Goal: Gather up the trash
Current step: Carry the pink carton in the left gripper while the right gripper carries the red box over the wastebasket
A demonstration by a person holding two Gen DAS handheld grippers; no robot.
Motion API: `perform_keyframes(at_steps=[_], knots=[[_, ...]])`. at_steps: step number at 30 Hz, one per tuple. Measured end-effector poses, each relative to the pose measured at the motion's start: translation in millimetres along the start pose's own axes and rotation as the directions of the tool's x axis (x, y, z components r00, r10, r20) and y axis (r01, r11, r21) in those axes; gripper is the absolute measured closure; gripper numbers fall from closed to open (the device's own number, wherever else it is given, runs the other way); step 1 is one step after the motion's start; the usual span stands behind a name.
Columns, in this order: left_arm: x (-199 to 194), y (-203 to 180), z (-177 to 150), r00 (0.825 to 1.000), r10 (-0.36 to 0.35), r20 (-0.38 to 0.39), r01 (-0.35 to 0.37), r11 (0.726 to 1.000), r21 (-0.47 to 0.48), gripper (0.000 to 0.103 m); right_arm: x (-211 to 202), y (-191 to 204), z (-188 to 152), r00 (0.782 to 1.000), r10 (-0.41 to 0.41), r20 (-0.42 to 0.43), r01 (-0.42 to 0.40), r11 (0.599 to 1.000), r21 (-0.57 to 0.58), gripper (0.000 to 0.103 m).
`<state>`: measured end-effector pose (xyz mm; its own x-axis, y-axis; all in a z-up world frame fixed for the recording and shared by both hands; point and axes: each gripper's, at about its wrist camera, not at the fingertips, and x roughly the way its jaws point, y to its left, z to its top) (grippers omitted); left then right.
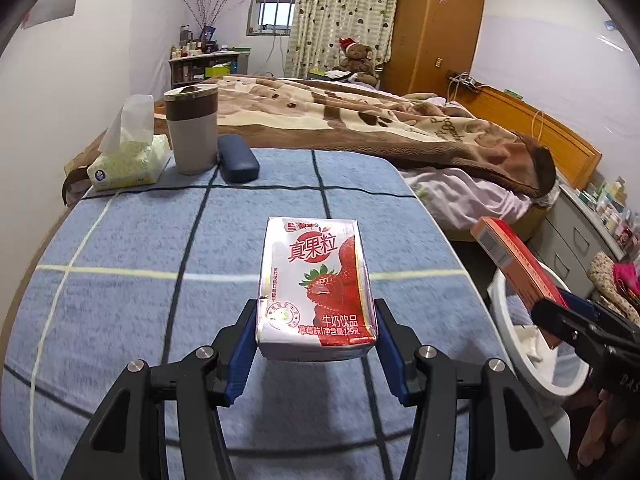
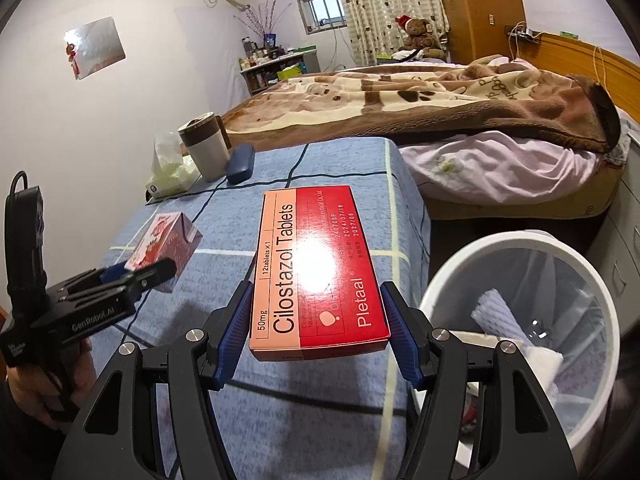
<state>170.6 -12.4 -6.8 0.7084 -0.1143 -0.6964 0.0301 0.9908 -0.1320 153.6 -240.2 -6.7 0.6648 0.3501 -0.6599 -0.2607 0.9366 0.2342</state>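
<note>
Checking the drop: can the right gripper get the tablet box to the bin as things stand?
Probably yes. The right gripper holds the tablet box clear of the table, and the open bin sits just beside it with nothing between.

Each gripper [image 1: 316, 344] has black angular arms ending in ribbed blue pads [image 2: 236, 332], with round silver screws behind them. The left gripper's [image 2: 152, 270] black side reads "GenRobot.AI" in pale letters, a black cable looping at its rear.
</note>
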Motion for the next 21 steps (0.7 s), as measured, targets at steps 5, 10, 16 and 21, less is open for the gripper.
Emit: perform_keyframes(at_steps=[5,10,16,21], knots=[[-8.0,-16.4,-7.7,1.0,-0.021,-0.002,0.021,1.0,0.022,0.048,-8.7,-6.5,-3.1,1.0,-0.018,0.013,0.018,1.0,0.012,0.039],[-11.8,-33.5,-9.1,0.999,-0.046,0.0,0.046,0.998,0.047,0.048,-16.2,-14.7,-5.0,0.999,-0.037,0.028,0.036,0.999,0.029,0.039],[-12.3,-54.7,-9.0,0.997,-0.071,0.0,0.071,0.995,0.076,0.048,-23.2,-23.9,-8.8,0.998,-0.056,0.039,0.054,0.997,0.05,0.039],[-9.7,-74.9,-8.5,0.995,-0.095,-0.007,0.095,0.99,0.106,0.048,-31.5,-35.0,-12.9,0.996,-0.077,0.05,0.073,0.995,0.073,0.039]])
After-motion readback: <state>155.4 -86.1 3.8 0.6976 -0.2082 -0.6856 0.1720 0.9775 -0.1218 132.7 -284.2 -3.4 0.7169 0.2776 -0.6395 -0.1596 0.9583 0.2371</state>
